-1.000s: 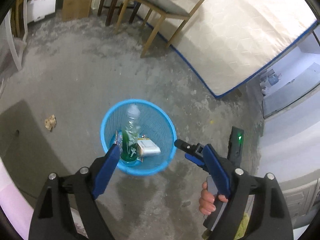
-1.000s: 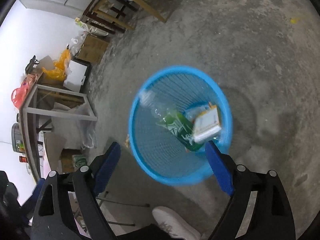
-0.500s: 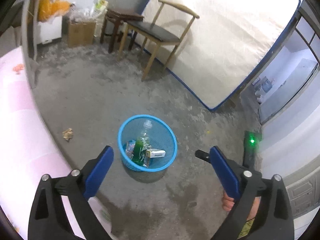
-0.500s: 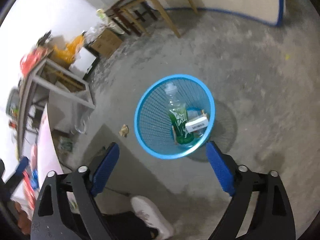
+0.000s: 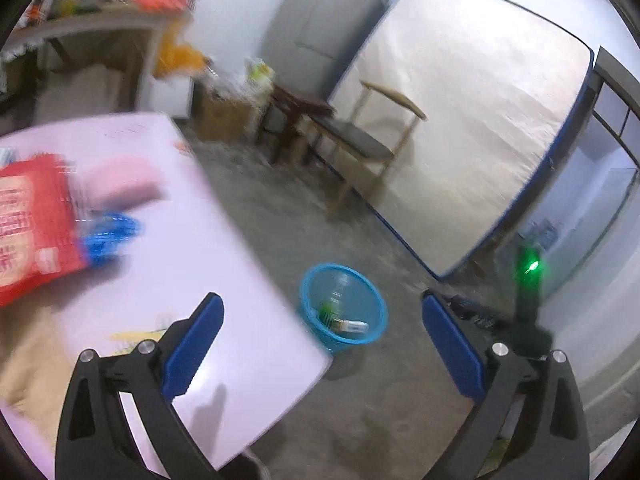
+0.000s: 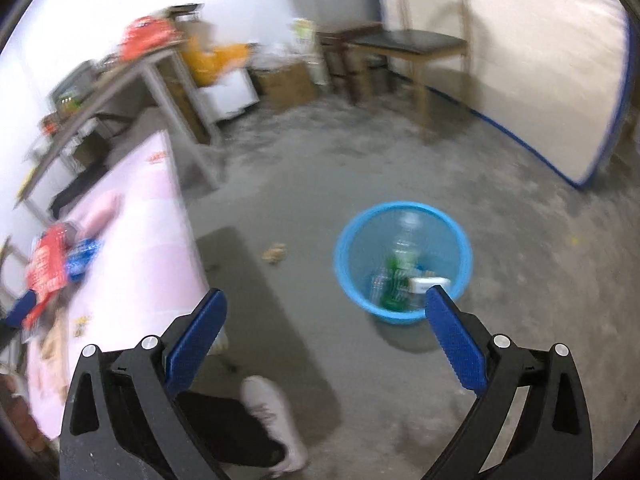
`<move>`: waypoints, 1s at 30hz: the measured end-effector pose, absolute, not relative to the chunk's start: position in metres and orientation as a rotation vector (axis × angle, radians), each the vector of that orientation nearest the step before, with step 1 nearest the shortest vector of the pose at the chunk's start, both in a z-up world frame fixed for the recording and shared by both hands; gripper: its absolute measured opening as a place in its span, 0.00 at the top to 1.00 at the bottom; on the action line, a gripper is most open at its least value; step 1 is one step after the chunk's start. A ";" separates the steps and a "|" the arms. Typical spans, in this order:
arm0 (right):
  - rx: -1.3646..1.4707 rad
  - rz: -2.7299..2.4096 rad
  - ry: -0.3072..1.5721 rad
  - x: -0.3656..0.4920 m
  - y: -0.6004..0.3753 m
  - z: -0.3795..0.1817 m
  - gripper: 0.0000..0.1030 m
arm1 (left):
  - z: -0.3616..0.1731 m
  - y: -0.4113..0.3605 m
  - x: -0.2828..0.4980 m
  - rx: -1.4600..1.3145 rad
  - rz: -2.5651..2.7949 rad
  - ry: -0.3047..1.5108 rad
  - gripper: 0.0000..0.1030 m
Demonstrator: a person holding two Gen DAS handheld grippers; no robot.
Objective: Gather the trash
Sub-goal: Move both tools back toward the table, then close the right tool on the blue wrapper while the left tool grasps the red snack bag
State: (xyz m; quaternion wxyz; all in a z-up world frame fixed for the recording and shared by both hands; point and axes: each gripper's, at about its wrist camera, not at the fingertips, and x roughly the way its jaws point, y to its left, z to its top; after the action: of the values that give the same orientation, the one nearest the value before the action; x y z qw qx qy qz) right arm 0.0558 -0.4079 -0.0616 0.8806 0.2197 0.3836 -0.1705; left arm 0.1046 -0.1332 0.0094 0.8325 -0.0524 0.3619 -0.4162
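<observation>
Open concrete floor [image 6: 400,152] all around blue basket [image 6: 402,260]; its mouth unobstructed from above. Pink table [image 6: 148,240] blocks my left; its corner stands near the basket. Chair [image 6: 416,48] and mattress [image 6: 540,64] close off the far right. My shoe [image 6: 276,420] stands near, left of the basket.

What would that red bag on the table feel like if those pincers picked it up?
The red bag looks like thin printed plastic, so probably light and floppy, sagging from whichever edge is pinched. Its glossy surface might slip between the pads. It lies flat on the pink table, so it should slide rather than roll. The picture is blurred, so this is a guess.
</observation>
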 end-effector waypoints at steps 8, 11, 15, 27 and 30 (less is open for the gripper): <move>0.375 0.022 0.775 0.106 -0.307 -0.037 0.08 | -0.009 -0.013 0.080 -0.034 -0.659 0.670 0.05; 0.305 0.133 0.796 0.129 -0.270 -0.036 0.08 | -0.020 0.013 0.080 -0.013 -0.566 0.670 0.06; 0.284 0.226 0.839 0.153 -0.230 -0.036 0.08 | -0.029 0.033 0.082 0.017 -0.511 0.648 0.06; 0.409 0.200 0.959 0.254 -0.205 -0.049 0.29 | -0.033 0.049 0.080 0.051 -0.523 0.567 0.14; 0.488 0.180 1.012 0.282 -0.209 -0.061 0.33 | -0.035 0.049 0.086 0.033 -0.527 0.574 0.19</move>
State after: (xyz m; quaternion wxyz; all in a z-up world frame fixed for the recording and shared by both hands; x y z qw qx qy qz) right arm 0.2817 -0.2091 -0.0611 0.8426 0.2310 0.4790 0.0852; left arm 0.0859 0.0494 -0.0347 0.9249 0.0160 0.2796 -0.2570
